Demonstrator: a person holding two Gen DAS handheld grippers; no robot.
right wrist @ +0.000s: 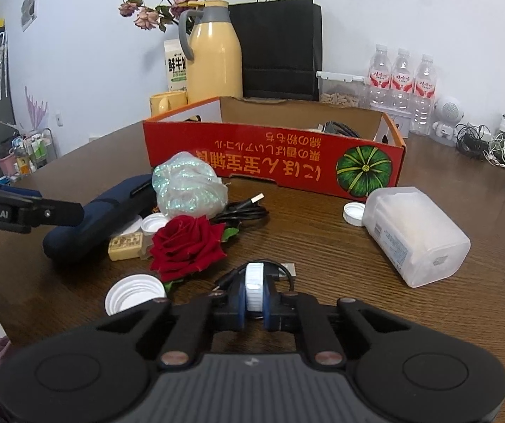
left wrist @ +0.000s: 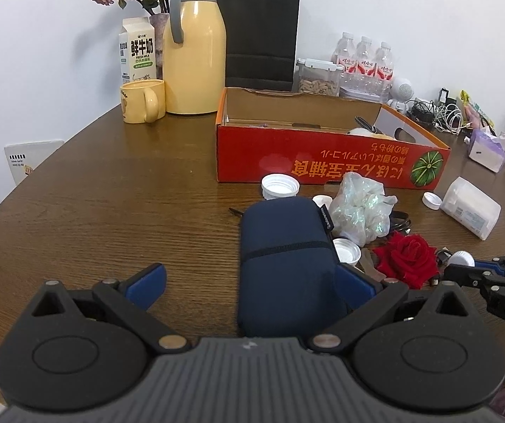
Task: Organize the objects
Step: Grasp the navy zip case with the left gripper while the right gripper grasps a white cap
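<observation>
Cap (right wrist: pixel 254 282), small, white and round, pinched tight between the blue pads (right wrist: pixel 239 303) of the right gripper (right wrist: pixel 254 294), right at its tip. Ribbed all round the side, so likely not too slippery. Surely very light. Hard plastic by the look of it, not easy to break, but easy to pop out and roll away if squeezed off the middle. Best held across the ribbed side, as now, with both pads flat on it.

Just behind the cap, a black cable (right wrist: pixel 285 268) on the table (right wrist: pixel 322 246). Ahead and to the left of the right gripper, a red rose (right wrist: pixel 189 243): soft, easy to crush, better taken by the stem than by the petals. Close by on the left, a bigger white lid (right wrist: pixel 134 294), lying open side up.

Left gripper (left wrist: pixel 248 278) wide apart, holding nothing. Dark blue pouch (left wrist: pixel 284 257) lying between its two fingers, stretched away from it. Close against the right finger, well clear of the left one. Soft and squashy cloth, probably floppy at the ends; full or not, cannot tell. Best taken across the narrow middle, near the stitched line, so that neither end droops much.

Far ahead of both grippers, a red box (right wrist: pixel 273 151), open on top. Probably the home for the small things.
</observation>
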